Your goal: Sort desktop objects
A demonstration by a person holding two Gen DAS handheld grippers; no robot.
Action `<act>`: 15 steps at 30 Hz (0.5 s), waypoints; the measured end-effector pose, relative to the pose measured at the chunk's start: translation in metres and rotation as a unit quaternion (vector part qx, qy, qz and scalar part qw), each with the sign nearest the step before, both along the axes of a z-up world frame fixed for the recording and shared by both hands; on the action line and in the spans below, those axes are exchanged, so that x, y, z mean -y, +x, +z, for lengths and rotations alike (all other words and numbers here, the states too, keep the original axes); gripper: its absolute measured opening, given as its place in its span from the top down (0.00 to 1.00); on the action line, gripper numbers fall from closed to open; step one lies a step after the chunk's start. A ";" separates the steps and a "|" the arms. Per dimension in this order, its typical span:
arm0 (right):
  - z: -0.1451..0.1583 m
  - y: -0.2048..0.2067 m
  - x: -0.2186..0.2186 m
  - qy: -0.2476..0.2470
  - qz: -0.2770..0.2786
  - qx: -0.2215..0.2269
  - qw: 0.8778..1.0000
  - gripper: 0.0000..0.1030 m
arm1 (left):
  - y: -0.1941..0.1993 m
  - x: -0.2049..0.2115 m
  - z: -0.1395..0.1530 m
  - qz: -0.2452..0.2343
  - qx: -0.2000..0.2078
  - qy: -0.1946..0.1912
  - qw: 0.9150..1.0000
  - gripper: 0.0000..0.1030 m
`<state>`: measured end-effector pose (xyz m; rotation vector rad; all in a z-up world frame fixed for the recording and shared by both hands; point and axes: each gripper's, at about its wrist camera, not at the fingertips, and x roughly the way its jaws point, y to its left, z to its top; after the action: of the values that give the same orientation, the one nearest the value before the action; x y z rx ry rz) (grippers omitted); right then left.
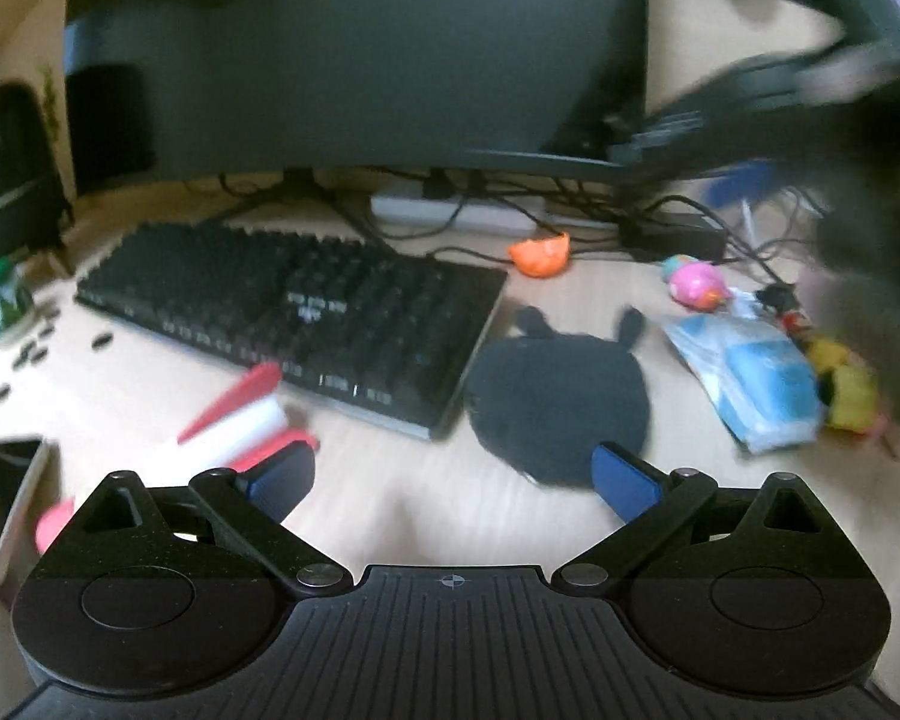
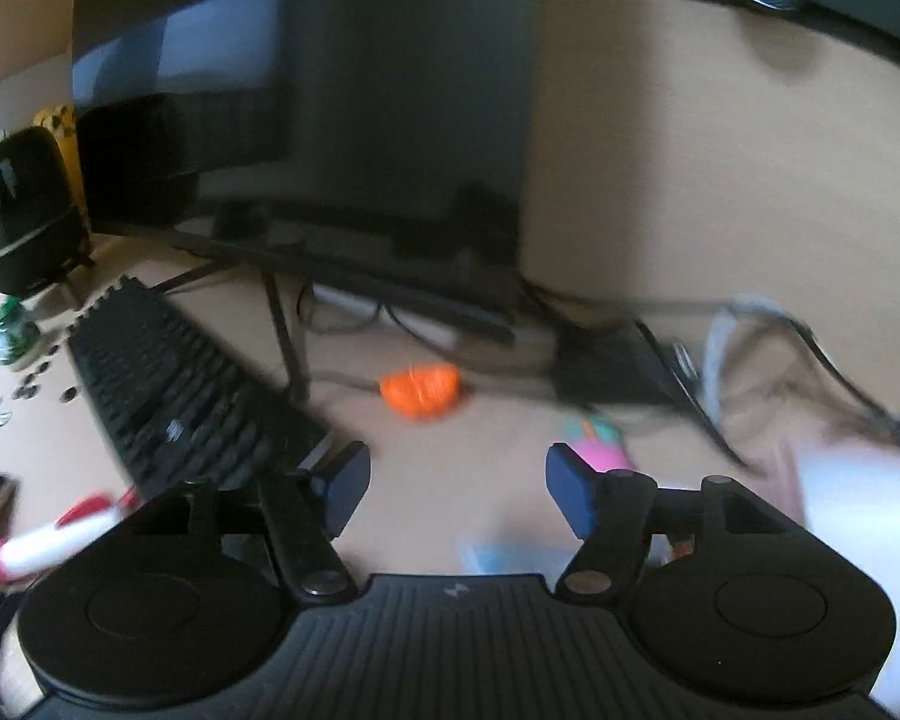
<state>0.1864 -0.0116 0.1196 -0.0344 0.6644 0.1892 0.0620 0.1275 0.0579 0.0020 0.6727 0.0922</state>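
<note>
- The desk (image 1: 390, 516) is pale wood-look laminate, smooth and matte.
- A black keyboard (image 1: 306, 312) with raised square keys lies slanted across the desk, in front of a dark monitor (image 1: 354, 48) on thin legs.
- Just right of the keyboard lies a flat, round, dark mat (image 1: 558, 402) with two small ear-like tabs at its far edge.
- An orange, lumpy, rounded toy (image 1: 540, 255) sits among black cables (image 1: 570, 222) behind the mat; a pink rounded toy (image 1: 699, 285) lies further right.
- A soft blue-and-white plastic packet (image 1: 756, 384) lies right of the mat, with a yellow toy (image 1: 846, 390) touching its far side.
- A red-and-white tapered object (image 1: 240, 414) lies at the keyboard's near edge, beside a dark phone (image 1: 0, 492).
- A green can (image 1: 0, 300) stands at far left near small dark scattered pieces (image 1: 36, 354) and a glossy black speaker (image 1: 12, 174).
- The left gripper (image 1: 450, 480) tilts down over the desk, its blue pads apart with nothing between them.
- The right gripper (image 2: 456, 486) also angles down, blurred, its jaws apart and empty above bare desk, the orange toy beyond them.
</note>
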 end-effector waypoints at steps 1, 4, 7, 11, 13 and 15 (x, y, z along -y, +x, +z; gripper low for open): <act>-0.005 0.011 -0.010 -0.007 0.005 0.004 1.000 0.37 | -0.005 -0.004 0.001 -0.002 -0.003 -0.005 1.000 0.02; -0.024 0.046 -0.035 -0.033 0.002 0.011 0.999 0.37 | -0.017 -0.017 0.002 0.000 -0.008 -0.014 1.000 0.02; -0.043 0.074 -0.044 -0.022 -0.015 0.001 1.000 0.37 | -0.019 -0.031 0.003 0.007 0.001 -0.031 1.000 0.02; -0.063 0.099 -0.055 -0.011 -0.018 -0.014 1.000 0.36 | -0.014 -0.042 0.003 0.017 0.007 -0.050 0.999 0.02; -0.072 0.110 -0.060 -0.010 -0.016 -0.020 1.000 0.36 | -0.008 -0.046 0.004 0.009 0.006 -0.064 0.998 0.02; -0.076 0.121 -0.061 -0.013 -0.021 -0.022 0.999 0.37 | -0.001 -0.045 0.002 -0.003 -0.001 -0.066 0.998 0.02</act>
<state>0.3078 0.0496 0.0435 -0.0410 0.7105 0.1402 0.0609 0.1724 0.0604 -0.1234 0.6802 0.0427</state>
